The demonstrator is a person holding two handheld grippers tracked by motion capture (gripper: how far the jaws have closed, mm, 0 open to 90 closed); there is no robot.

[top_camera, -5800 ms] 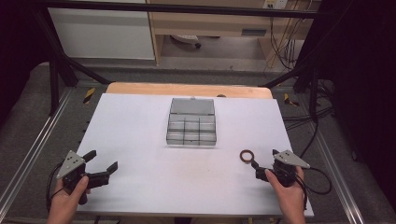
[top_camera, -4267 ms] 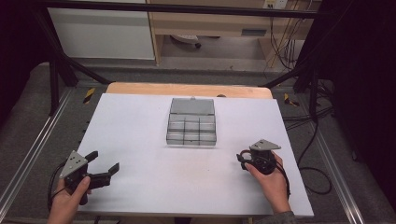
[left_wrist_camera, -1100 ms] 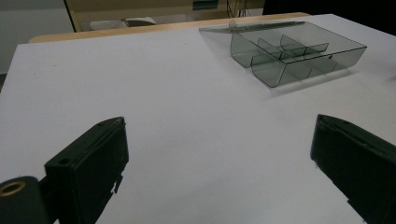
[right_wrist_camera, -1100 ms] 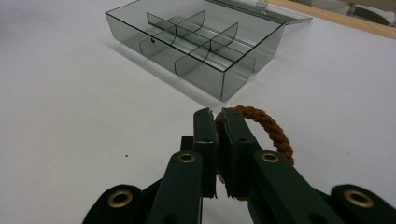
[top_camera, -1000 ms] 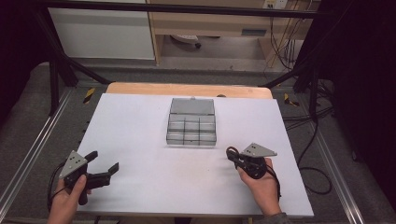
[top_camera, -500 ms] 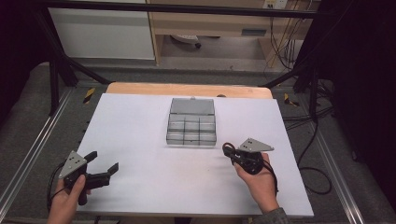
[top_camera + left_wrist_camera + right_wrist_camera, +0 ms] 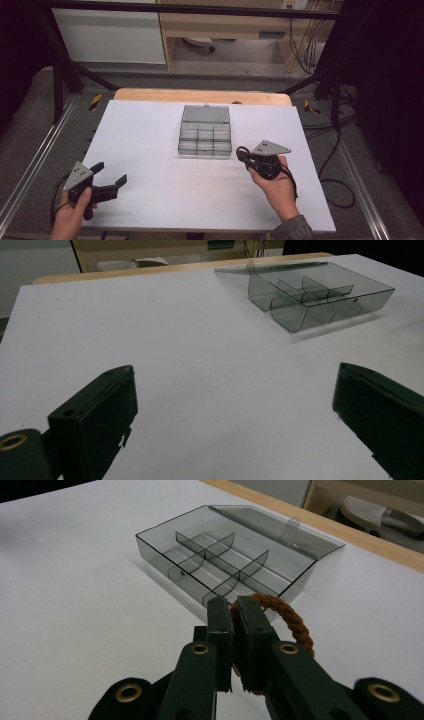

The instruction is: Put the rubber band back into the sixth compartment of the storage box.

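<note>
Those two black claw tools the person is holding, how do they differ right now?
The left gripper has its jaws spread wide with nothing between them, while the right gripper has its jaws shut on a brown braided cord ring. The left one sits near the table's front corner; the right one is close beside the smoky clear plastic divided box. Both are black and hand-held.

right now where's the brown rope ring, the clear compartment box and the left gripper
brown rope ring (image 7: 296, 621): right gripper view, its braided arc right of the shut jaws.
clear compartment box (image 7: 205, 148): high view, its near front wall.
left gripper (image 7: 109, 173): high view, the gap between its open jaws.
</note>
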